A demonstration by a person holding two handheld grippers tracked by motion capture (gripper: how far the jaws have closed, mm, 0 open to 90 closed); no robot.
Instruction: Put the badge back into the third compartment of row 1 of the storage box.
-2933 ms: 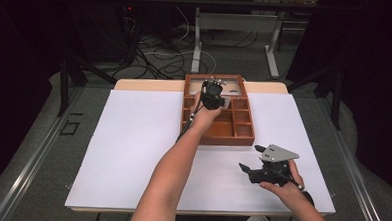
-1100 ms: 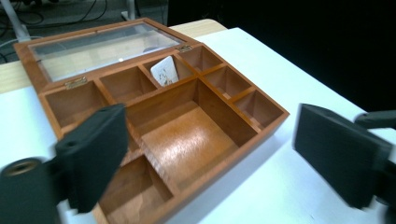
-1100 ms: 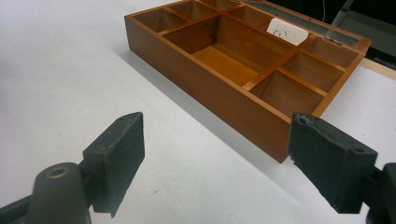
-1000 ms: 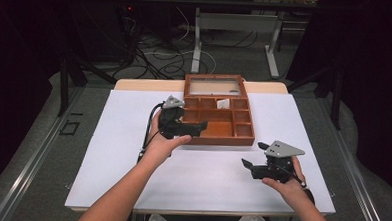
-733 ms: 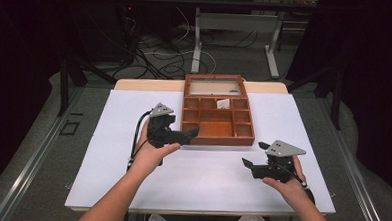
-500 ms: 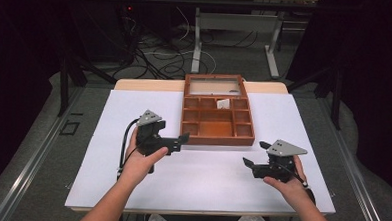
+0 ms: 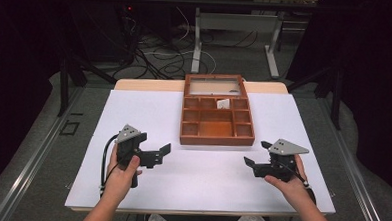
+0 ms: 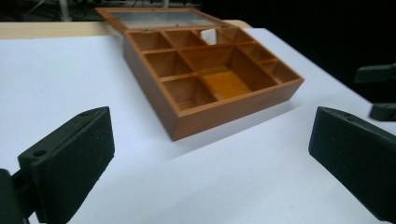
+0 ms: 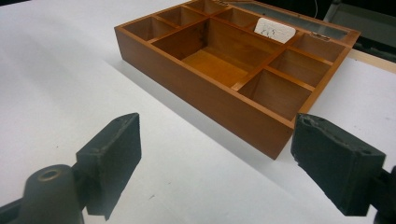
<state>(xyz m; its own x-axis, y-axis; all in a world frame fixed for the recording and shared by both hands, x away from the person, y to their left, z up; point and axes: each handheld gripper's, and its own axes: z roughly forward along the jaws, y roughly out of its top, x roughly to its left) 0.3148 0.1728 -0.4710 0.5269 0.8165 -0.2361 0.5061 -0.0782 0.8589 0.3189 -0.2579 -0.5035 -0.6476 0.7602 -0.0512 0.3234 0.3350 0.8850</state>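
White-covered desk [image 7: 201, 176] in a dark room, cables on the grey floor [image 7: 42, 149] beyond. Wooden compartment box [image 7: 217, 122], lid open, near the far edge's middle. Left gripper [image 7: 159, 154] and right gripper [image 7: 251, 165], both wide open and empty, flank the near edge; the right's jaws have just been opening.
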